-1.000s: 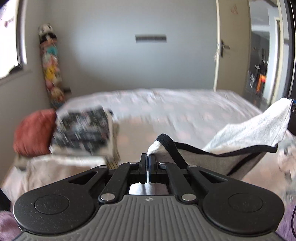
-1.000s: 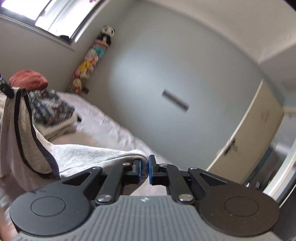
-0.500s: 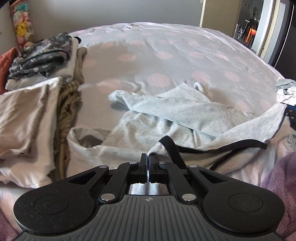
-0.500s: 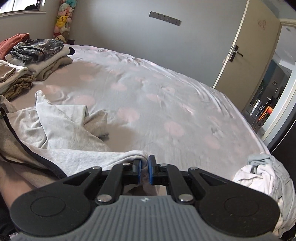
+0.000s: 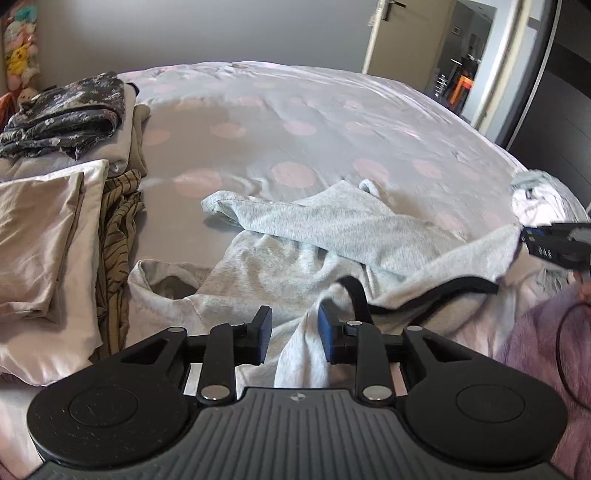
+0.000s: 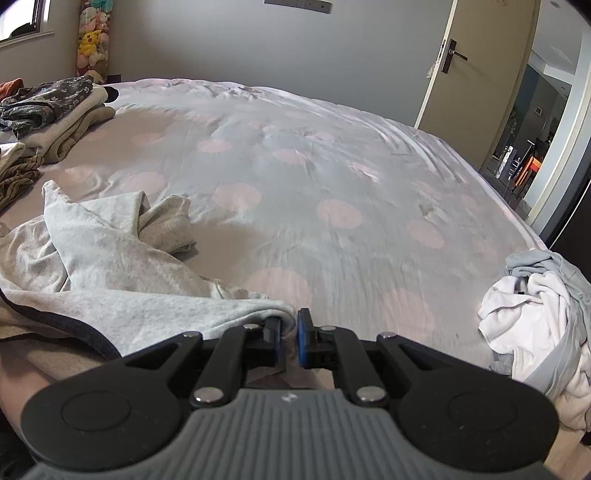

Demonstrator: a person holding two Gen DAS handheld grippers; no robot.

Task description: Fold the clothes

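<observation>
Crumpled grey black-trimmed garment [image 5: 332,236] on bed

Bedroom, daylit. Bed [image 6: 332,192] in grey cover with pink dots. Pale grey wall [image 6: 240,40], beige door [image 6: 476,59] ajar at right, window [image 6: 18,18] far left.

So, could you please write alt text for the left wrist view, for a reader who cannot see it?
The left hand-held gripper is opening, with a corner of the grey garment still between its jaws; the garment lies crumpled on a spotted bed. Folded clothes are stacked at left, and the right hand-held gripper holds the garment's far corner.
</observation>
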